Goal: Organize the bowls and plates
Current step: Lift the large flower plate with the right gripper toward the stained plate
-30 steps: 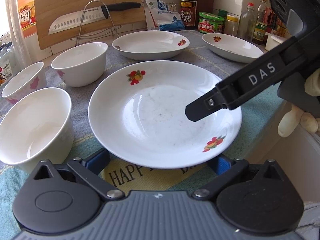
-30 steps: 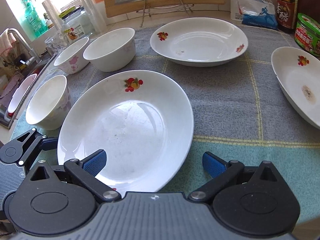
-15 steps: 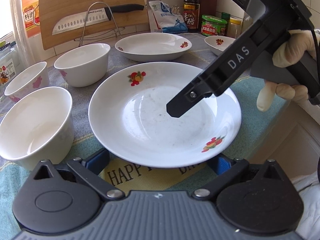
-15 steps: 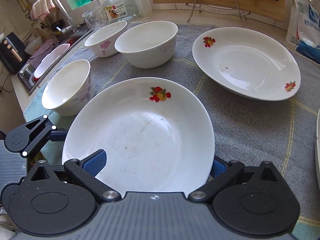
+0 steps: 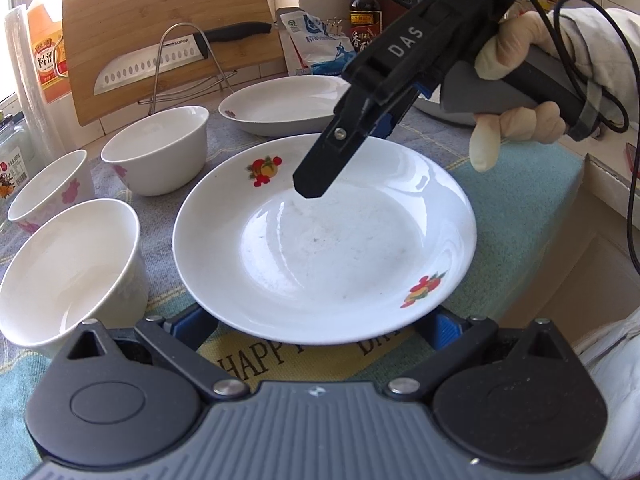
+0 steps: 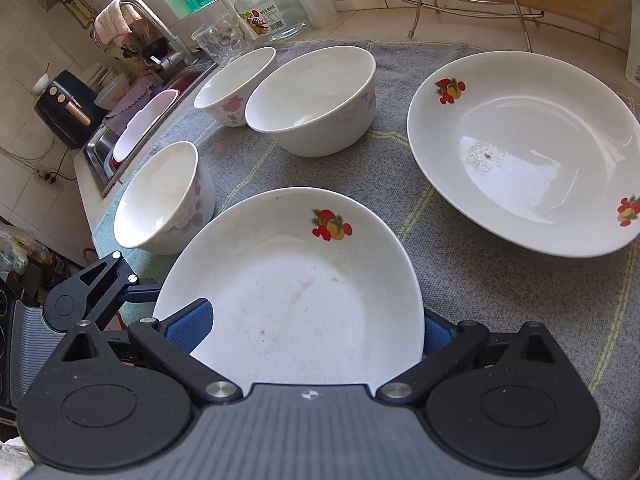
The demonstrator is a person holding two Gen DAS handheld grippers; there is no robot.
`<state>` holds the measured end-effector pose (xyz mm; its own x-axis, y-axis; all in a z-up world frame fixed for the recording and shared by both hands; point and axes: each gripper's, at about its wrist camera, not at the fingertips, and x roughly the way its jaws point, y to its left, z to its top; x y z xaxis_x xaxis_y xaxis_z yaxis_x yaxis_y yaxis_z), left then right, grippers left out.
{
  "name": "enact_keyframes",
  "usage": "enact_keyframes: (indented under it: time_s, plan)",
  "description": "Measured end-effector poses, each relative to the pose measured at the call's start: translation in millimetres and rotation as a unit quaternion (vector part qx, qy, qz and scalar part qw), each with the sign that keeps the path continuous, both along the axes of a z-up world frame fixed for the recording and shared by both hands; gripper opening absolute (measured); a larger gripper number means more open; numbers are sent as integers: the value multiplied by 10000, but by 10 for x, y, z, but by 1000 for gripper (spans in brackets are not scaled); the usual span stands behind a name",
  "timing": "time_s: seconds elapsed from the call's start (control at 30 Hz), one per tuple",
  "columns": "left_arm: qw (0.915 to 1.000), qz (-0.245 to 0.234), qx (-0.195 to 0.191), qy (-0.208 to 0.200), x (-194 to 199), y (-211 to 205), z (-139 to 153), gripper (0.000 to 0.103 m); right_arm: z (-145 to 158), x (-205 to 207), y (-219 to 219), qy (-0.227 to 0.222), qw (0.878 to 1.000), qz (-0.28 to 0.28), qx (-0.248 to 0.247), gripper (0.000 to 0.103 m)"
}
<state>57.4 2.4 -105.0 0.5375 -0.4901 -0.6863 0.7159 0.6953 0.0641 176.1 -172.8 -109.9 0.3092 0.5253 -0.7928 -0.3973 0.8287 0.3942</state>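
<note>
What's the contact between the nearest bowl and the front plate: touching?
Apart. The left wrist view shows a strip of cloth between the nearest bowl and the front plate.

You've got a counter covered by a grey-and-teal cloth (image 6: pixel 472 280) with yellow stitch lines. Sitting on the cloth: near fruit-print plate (image 6: pixel 296 292), second fruit-print plate (image 6: pixel 528 152) behind it, and three white bowls — near bowl (image 6: pixel 160 200), big bowl (image 6: pixel 312 100), pink-flower bowl (image 6: pixel 234 86). The far two bowls are touching or nearly so.
</note>
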Motion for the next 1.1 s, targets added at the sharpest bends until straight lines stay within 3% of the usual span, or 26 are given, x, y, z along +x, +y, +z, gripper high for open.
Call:
enact_keyframes:
  time_s: [0.57, 1.1]
  plan:
    - [9999, -58, 42, 90, 26, -10, 28, 101, 5, 133, 14, 256, 9994, 212, 75, 103]
    - [9994, -274, 57, 212, -41, -56, 193, 101, 91, -47, -83, 316, 9993, 91, 177, 103]
